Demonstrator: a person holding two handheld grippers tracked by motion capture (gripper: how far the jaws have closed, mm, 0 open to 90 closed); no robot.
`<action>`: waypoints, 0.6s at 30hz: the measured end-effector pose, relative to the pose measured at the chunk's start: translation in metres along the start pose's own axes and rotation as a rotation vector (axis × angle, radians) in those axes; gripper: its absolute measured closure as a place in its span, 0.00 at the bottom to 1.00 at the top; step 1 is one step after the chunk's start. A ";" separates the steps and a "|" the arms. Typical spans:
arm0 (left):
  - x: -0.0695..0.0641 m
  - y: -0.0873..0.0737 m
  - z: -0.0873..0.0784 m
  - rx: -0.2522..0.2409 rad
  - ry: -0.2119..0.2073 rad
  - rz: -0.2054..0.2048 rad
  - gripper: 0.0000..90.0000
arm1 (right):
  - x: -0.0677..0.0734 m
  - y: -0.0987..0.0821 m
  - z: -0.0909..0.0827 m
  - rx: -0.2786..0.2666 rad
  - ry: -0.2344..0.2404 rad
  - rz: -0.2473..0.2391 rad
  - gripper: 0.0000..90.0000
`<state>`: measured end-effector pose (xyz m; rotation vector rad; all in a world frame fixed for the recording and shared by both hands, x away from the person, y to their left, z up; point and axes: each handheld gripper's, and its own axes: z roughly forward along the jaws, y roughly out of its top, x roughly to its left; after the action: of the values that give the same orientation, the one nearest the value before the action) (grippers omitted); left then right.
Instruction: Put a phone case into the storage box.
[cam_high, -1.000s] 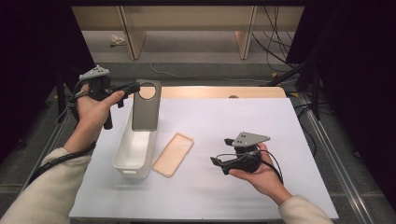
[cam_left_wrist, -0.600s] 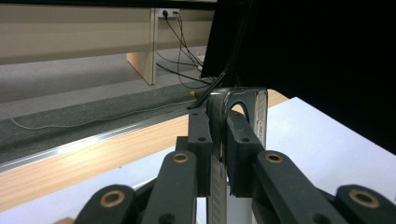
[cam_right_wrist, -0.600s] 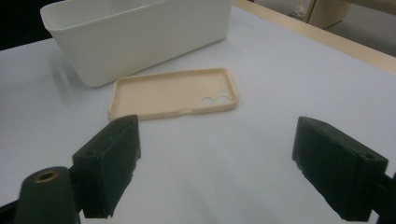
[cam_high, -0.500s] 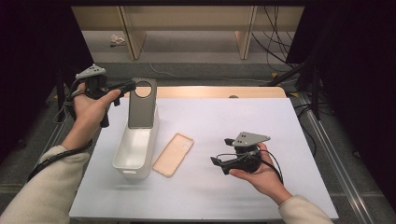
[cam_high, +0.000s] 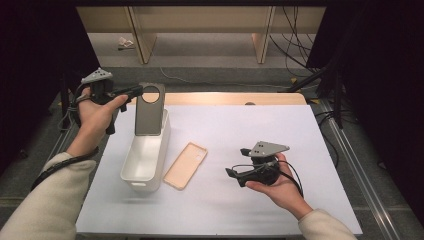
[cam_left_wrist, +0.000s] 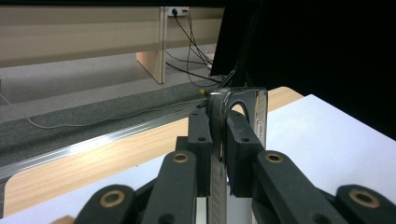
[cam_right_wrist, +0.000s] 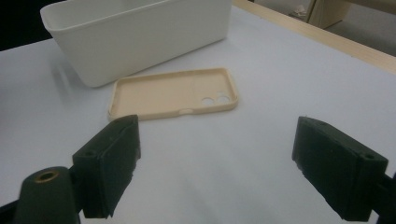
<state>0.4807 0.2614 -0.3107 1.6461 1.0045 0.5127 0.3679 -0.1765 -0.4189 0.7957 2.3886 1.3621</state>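
A grey phone case (cam_high: 148, 109) with a round camera hole hangs upright over the far end of a white oblong bin (cam_high: 146, 155). My left gripper (cam_high: 134, 91) is shut on its top edge; in the left gripper view the thin case (cam_left_wrist: 218, 140) sits pinched between the two pads. A beige phone case (cam_high: 185, 165) lies open side up on the white table, just right of the bin. My right gripper (cam_high: 234, 173) rests low over the table to the right of it, jaws open and empty, facing the beige case (cam_right_wrist: 173, 95) and the bin (cam_right_wrist: 135, 37).
The white table sheet (cam_high: 260, 130) has bare room at the centre and the right. A wooden strip (cam_high: 225, 98) runs along its far edge. Beyond are a grey floor, wooden legs and cables (cam_high: 295, 45).
My left gripper has carried the grey case slightly toward the far end of the bin and a little higher. The right gripper has stayed put.
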 end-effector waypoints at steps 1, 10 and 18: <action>0.000 -0.001 0.001 0.002 0.000 0.001 0.91 | 0.000 0.000 0.000 0.003 0.001 0.000 0.18; 0.005 -0.005 0.007 0.011 0.017 0.013 0.91 | 0.000 0.000 0.000 0.002 0.002 0.001 0.18; 0.008 -0.007 0.011 0.009 0.027 0.024 0.91 | 0.000 0.000 0.000 0.003 0.001 0.002 0.18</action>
<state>0.4913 0.2625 -0.3218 1.6652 1.0089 0.5486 0.3680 -0.1766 -0.4194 0.7981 2.3920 1.3603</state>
